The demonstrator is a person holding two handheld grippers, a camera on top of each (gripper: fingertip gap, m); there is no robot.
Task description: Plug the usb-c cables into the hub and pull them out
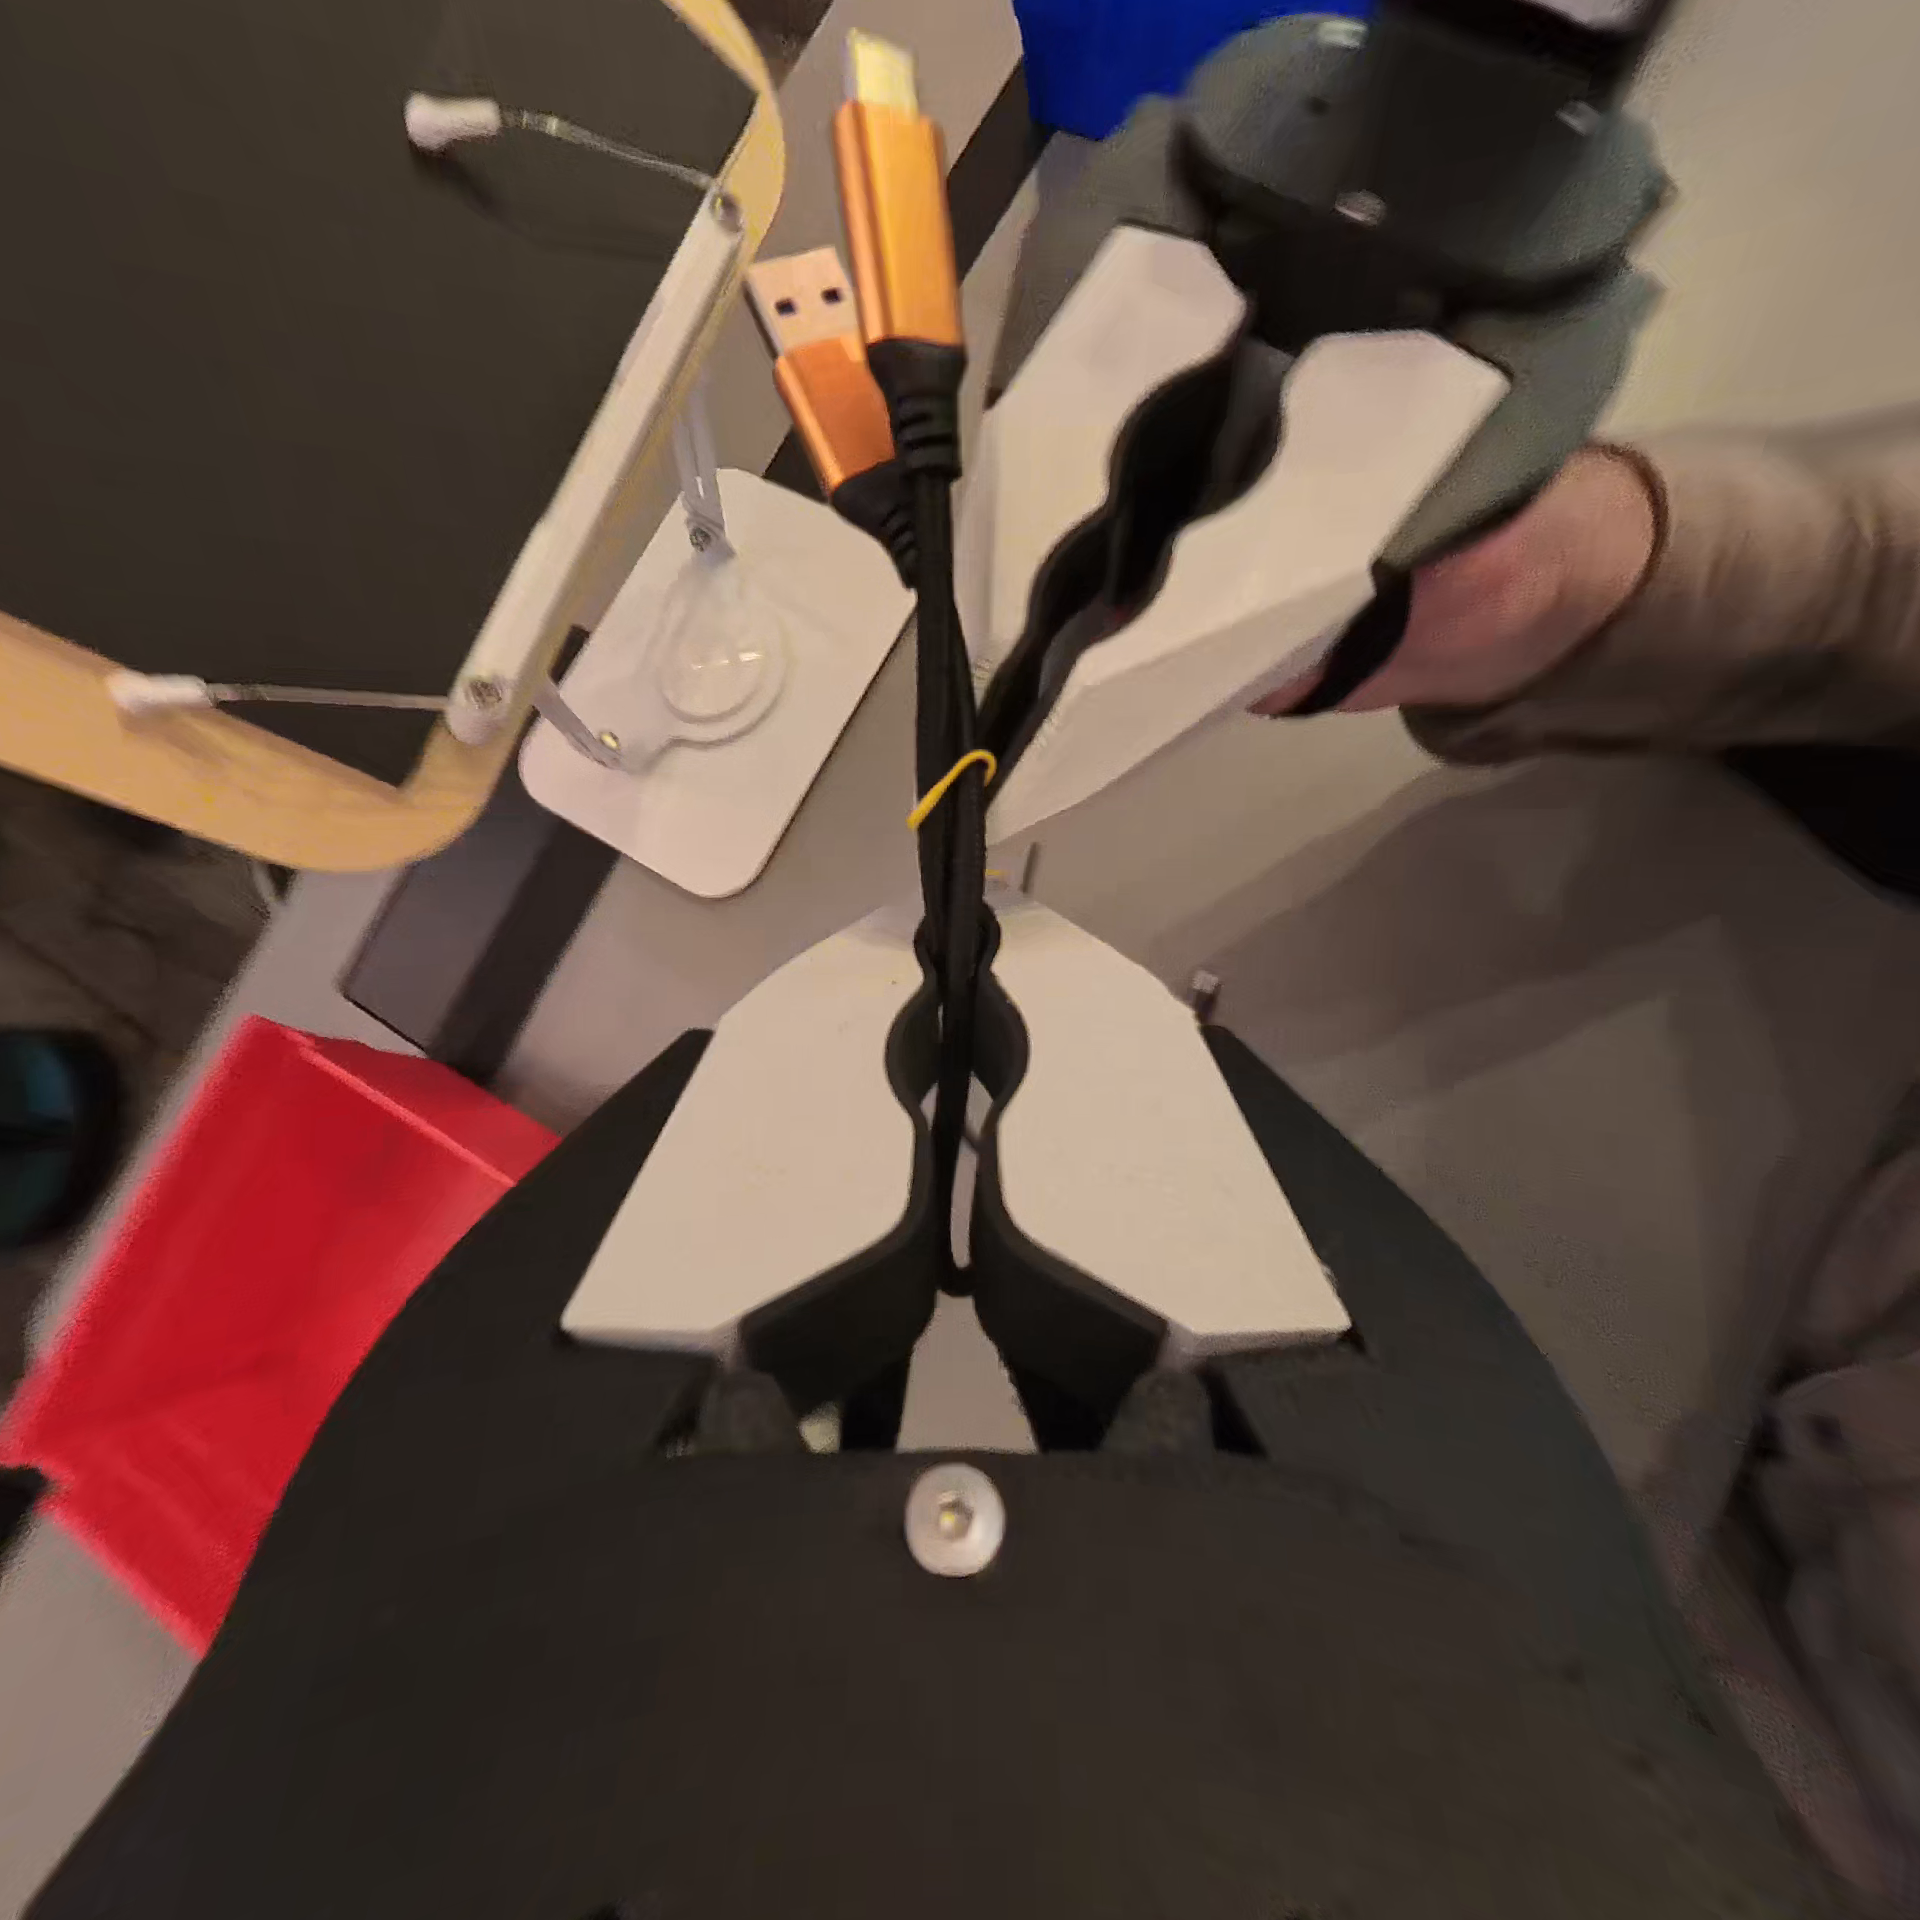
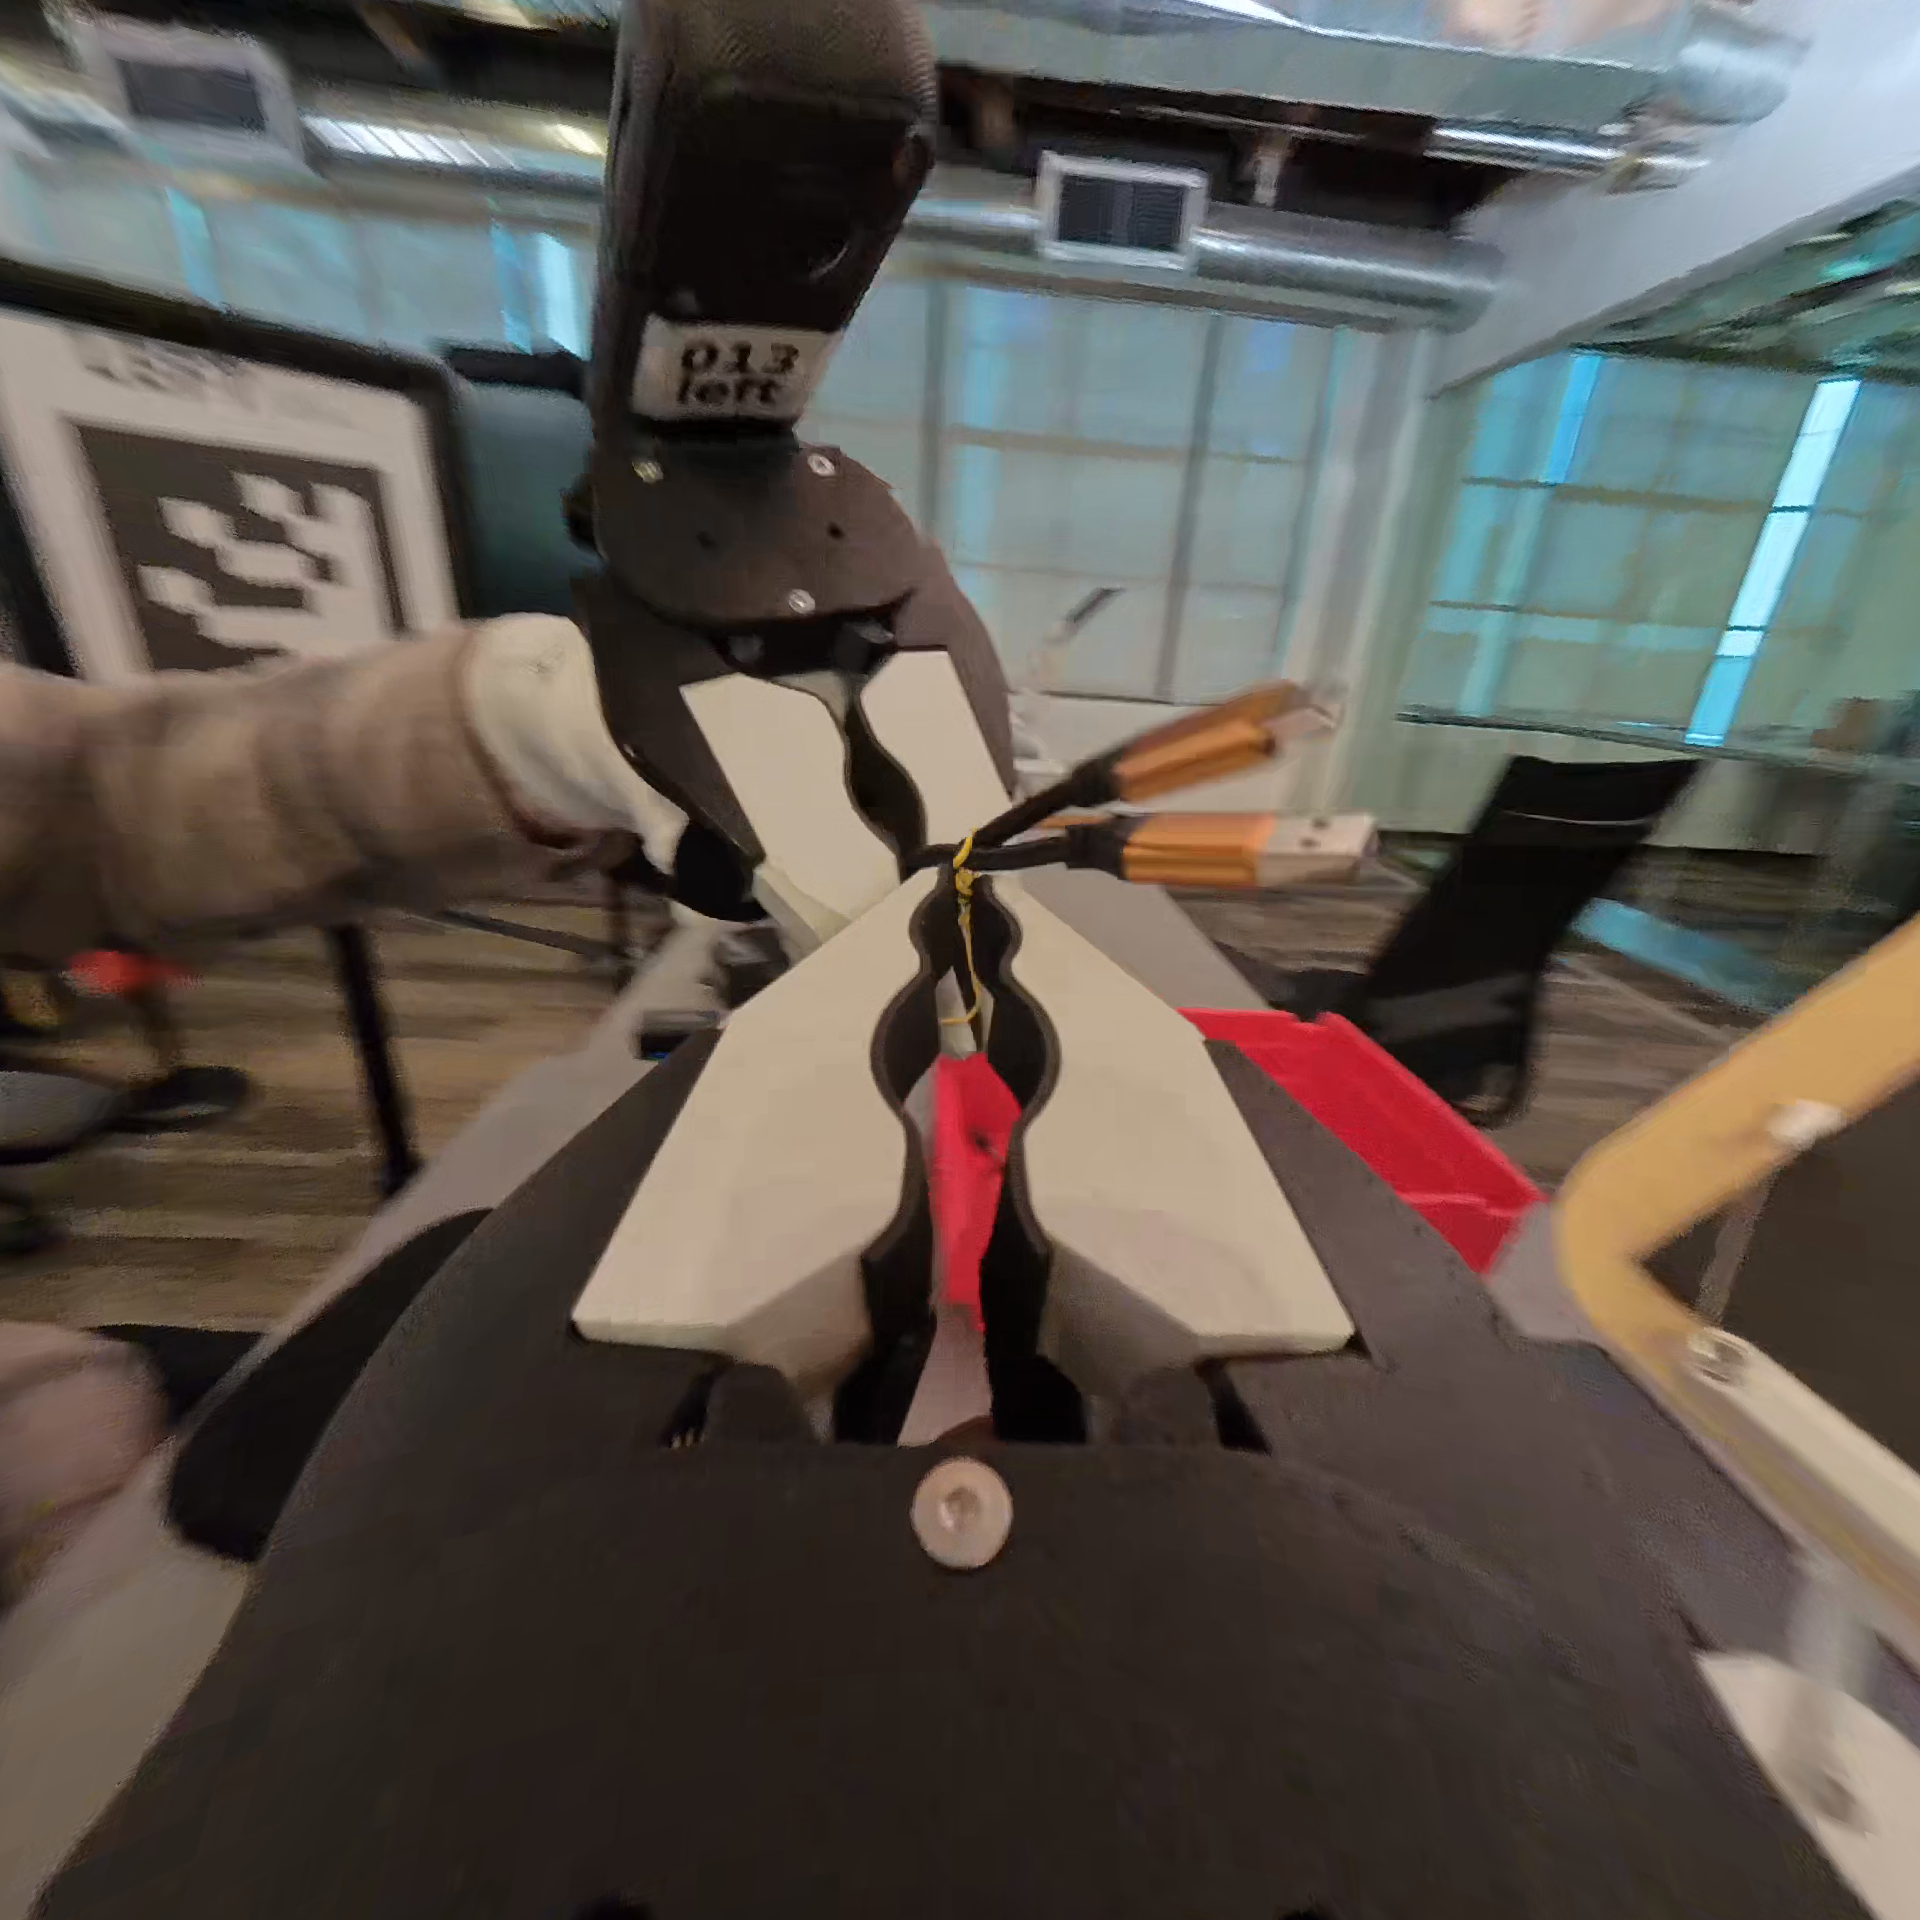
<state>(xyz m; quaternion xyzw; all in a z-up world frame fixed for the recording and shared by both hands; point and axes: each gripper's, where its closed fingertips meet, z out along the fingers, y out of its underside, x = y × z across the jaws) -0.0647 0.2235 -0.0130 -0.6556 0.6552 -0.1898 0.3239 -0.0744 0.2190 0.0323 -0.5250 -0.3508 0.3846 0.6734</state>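
Beside red bin (image 1: 260,1236) (left claw (image 1: 954,940) around cable (image 1: 940,665))

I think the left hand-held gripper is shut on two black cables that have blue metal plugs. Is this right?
Not quite. The plugs are orange, not blue, as the left wrist view shows. The rest holds: the left hand-held gripper is shut on two black cables.

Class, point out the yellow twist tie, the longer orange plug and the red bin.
Yellow twist tie (image 1: 951,788), left wrist view, on its loop around the black cables.
Longer orange plug (image 1: 899,223), left wrist view, on its orange shell.
Red bin (image 2: 1382,1117), right wrist view, on its wall.
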